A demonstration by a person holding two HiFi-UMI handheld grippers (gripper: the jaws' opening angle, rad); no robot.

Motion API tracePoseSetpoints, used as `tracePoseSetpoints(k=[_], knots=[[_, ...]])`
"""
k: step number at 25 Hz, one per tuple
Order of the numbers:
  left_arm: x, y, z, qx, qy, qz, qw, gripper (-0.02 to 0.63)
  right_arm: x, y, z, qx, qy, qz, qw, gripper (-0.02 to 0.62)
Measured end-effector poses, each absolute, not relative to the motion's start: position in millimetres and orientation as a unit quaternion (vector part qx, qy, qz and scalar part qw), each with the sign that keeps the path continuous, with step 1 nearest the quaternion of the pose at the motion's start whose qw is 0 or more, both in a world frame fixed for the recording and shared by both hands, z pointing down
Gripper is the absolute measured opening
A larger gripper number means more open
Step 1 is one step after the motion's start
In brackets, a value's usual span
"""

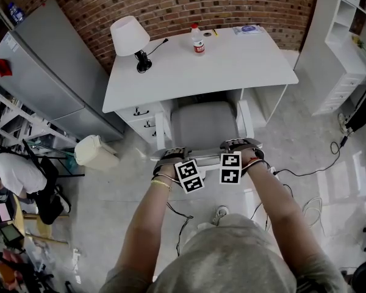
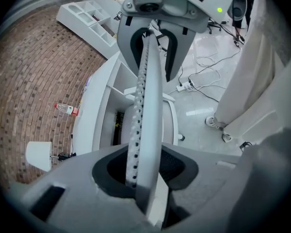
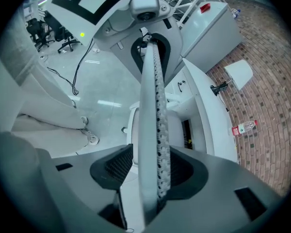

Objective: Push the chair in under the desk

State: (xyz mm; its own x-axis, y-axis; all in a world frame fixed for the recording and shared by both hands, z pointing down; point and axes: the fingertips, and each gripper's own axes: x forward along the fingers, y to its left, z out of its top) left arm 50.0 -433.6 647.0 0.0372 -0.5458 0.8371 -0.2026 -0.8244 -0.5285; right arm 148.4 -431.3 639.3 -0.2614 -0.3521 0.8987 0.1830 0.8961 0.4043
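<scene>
The grey chair's seat (image 1: 202, 124) is tucked under the white desk (image 1: 244, 60), between its drawer unit and right leg. The top edge of the chair's backrest (image 1: 204, 154) runs across just in front of me. My left gripper (image 1: 172, 154) and right gripper (image 1: 241, 146) sit over that edge, side by side. In the left gripper view the perforated backrest edge (image 2: 148, 106) stands between the jaws of the left gripper (image 2: 145, 171) with dark gaps on both sides. The right gripper view shows the same: the backrest edge (image 3: 153, 96) lies inside the right gripper (image 3: 155, 171) without the pads pressing on it.
On the desk stand a white lamp (image 1: 129, 35) and a bottle (image 1: 197, 41). A grey cabinet (image 1: 43, 72) and a pale bin (image 1: 94, 151) are to the left, white shelving (image 1: 348, 54) to the right. Cables (image 1: 305, 173) trail over the floor. A person (image 1: 12, 173) sits at far left.
</scene>
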Motion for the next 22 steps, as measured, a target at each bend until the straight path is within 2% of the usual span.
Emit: tracePoseSetpoints(k=[7,22], knots=[[46.2,-428.3,637.8,-0.706,0.276,-0.633,0.154,0.166,151.8,-432.3,630.5,0.098,-0.771,-0.224,0.588,0.196],[47.6,-411.6,608.2,-0.716,0.297,-0.605,0.180,0.173,134.1,-413.6,592.4,0.151,-0.788,-0.230,0.551,0.198]])
